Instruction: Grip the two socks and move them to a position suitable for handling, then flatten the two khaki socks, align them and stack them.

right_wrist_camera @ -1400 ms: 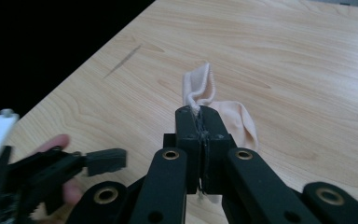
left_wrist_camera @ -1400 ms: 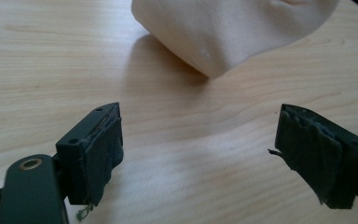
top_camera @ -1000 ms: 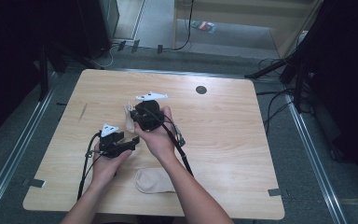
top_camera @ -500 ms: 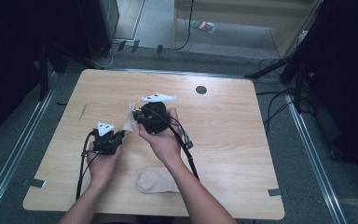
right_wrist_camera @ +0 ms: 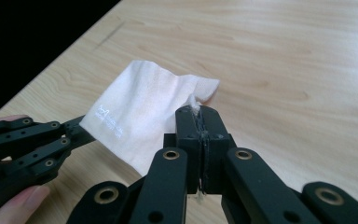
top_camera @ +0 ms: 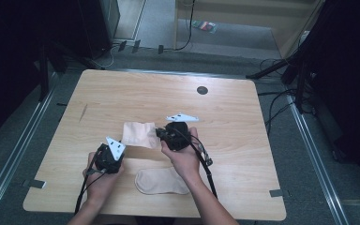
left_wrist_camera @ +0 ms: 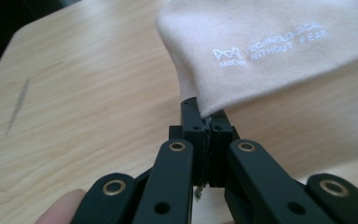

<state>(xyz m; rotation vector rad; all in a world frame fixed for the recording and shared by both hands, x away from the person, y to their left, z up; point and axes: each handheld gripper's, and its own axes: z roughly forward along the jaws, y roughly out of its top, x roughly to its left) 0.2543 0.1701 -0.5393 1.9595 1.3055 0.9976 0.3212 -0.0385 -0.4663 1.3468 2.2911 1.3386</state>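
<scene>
Left gripper (top_camera: 114,151) clamped on one corner of the beige sock (top_camera: 139,134), having just closed; right gripper (top_camera: 161,134) pinched tight on the opposite edge. Sock is soft knit with small white printed lettering, stretched between both over the middle of the light woodgrain table (top_camera: 243,117). Second sock (top_camera: 161,181), same fabric, lies flat near the front edge.

On your worktop (top_camera: 122,93) a second pale sock (top_camera: 161,181) lies flat near the front edge. You can see a round dark grommet hole (top_camera: 202,90) toward the far side and a thin dark streak (top_camera: 83,112) at the left. Beyond it, black cables (top_camera: 276,101) trail over the grey floor (top_camera: 243,37).
</scene>
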